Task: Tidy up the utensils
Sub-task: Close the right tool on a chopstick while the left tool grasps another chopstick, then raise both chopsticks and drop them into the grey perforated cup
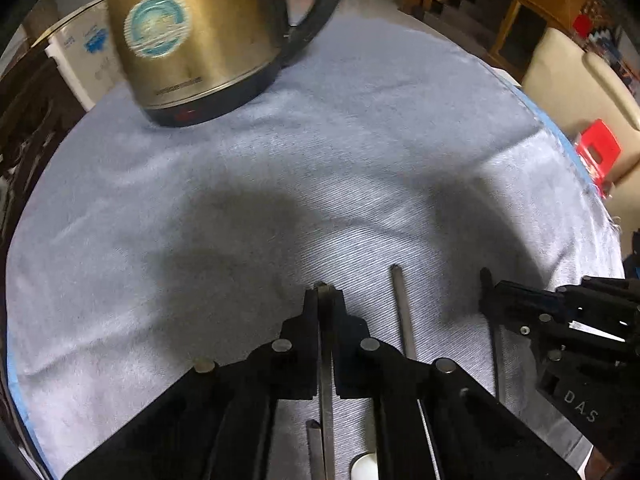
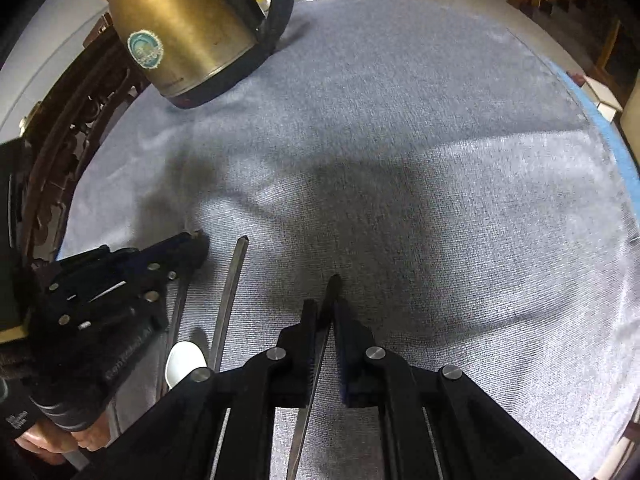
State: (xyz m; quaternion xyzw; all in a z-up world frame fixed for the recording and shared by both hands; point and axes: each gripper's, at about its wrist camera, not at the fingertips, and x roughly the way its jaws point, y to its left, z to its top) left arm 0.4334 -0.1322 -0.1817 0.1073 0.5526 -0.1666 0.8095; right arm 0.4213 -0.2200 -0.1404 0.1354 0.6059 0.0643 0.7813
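My left gripper [image 1: 324, 294] is shut on a flat metal utensil handle [image 1: 326, 380] that runs back between its fingers over the grey cloth [image 1: 320, 160]. My right gripper [image 2: 326, 306] is shut on a dark-tipped metal utensil [image 2: 310, 392]. It also shows at the right of the left wrist view [image 1: 486, 280]. Between the grippers a loose metal utensil handle [image 1: 402, 312] lies on the cloth; it also shows in the right wrist view [image 2: 230, 300]. A white spoon bowl [image 2: 184, 362] lies beside it near the left gripper [image 2: 196, 240].
A brass-coloured electric kettle [image 1: 192, 36] with a black base and handle stands at the far left of the cloth; it also shows in the right wrist view [image 2: 180, 28]. The cloth's blue edge [image 2: 608, 132] runs along the right. Dark carved wooden furniture [image 2: 68, 140] stands at the left.
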